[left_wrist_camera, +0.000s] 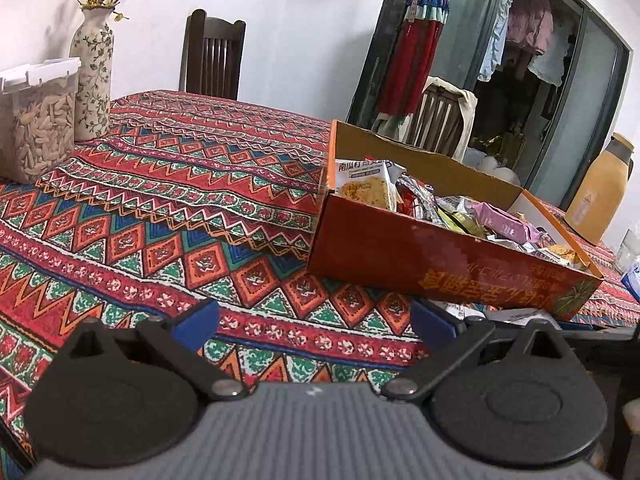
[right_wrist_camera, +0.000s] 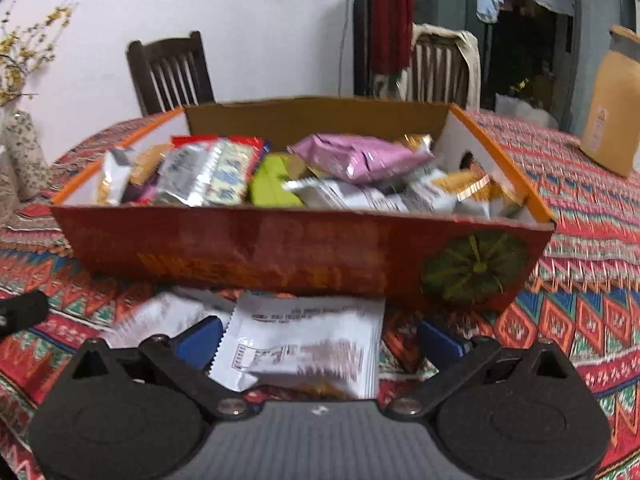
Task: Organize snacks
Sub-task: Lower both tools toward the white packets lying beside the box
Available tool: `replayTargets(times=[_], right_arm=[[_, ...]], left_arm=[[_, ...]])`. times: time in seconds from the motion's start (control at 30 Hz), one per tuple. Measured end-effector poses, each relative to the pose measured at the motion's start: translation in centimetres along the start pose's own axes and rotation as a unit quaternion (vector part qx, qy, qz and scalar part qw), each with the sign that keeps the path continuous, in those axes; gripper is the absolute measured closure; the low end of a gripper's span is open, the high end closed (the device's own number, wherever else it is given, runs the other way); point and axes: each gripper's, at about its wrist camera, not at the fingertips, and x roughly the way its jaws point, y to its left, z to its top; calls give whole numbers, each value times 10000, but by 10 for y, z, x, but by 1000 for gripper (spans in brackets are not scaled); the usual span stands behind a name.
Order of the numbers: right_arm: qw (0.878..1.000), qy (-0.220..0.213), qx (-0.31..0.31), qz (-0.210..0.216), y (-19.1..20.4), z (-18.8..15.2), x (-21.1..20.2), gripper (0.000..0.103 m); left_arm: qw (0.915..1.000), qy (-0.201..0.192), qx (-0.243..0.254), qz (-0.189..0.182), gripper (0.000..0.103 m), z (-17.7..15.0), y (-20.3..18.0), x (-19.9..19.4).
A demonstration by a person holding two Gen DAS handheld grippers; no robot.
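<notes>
A white snack packet (right_wrist_camera: 304, 344) lies flat on the patterned tablecloth (left_wrist_camera: 160, 200) just in front of the red cardboard box (right_wrist_camera: 280, 248), its near edge between the spread blue fingers of the right gripper (right_wrist_camera: 320, 340). A second white packet (right_wrist_camera: 160, 312) lies just left of it, partly overlapped.

The step in hand looks like picking up this loose packet to add it to the box. To do it well, the right gripper should probably come down low over the packet's near edge, pinch the flat foil near a corner or seam so it does not slide on the cloth, and lift high enough to clear the box's front wall before letting go inside.

The packet is thin, white and crinkled, with dark print and a serrated left edge; motion blur hides the finer detail.

The box already holds a heap of wrappers, among them a pink packet (right_wrist_camera: 360, 156) and a green packet (right_wrist_camera: 272, 184).

Left of the box, the left gripper (left_wrist_camera: 316, 324) hangs over bare cloth, fingers spread and holding nothing. Farther left stand a seed container (left_wrist_camera: 40, 120) and a flowered vase (left_wrist_camera: 94, 76).
</notes>
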Motion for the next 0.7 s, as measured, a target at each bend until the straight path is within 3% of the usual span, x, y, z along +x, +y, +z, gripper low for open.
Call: replayTargets(times=[0.7], right_arm=[[9998, -45, -207, -36, 5, -2, 2, 0]], left_arm=[[10000, 6, -75, 5, 0, 0, 1, -1]])
